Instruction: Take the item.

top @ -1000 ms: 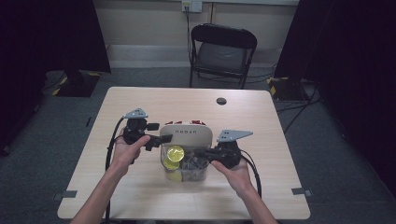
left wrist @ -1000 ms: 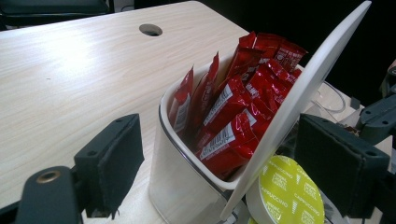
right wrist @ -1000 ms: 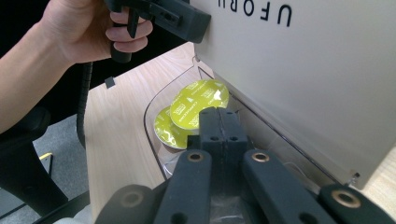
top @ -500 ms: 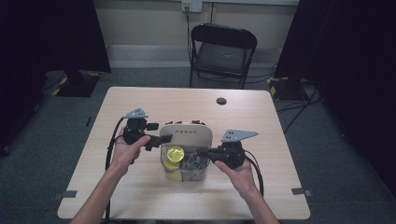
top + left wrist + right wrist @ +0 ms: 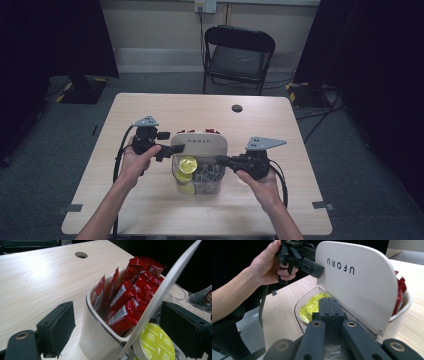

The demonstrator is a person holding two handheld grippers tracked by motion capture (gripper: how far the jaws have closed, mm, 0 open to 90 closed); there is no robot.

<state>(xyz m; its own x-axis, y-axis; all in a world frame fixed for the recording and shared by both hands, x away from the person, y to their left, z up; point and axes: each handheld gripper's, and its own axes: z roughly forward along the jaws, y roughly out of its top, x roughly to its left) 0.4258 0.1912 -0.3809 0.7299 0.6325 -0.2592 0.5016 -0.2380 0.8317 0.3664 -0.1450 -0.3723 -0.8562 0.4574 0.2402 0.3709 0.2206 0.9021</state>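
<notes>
Though partly hidden, lid [image 5: 359, 280] tilted upward.

Both grippers, left gripper [image 5: 170, 150] and right gripper [image 5: 223, 160], are showing matte black bodies, each carrying a grey three-cornered plate on top and trailing a black cable. Brass-coloured pivot bushings are showing on the right gripper's linkage arms. Both forearms are showing bare, without sleeves.

A black folding chair [image 5: 239, 55] stands beyond the table [image 5: 150, 107].
</notes>
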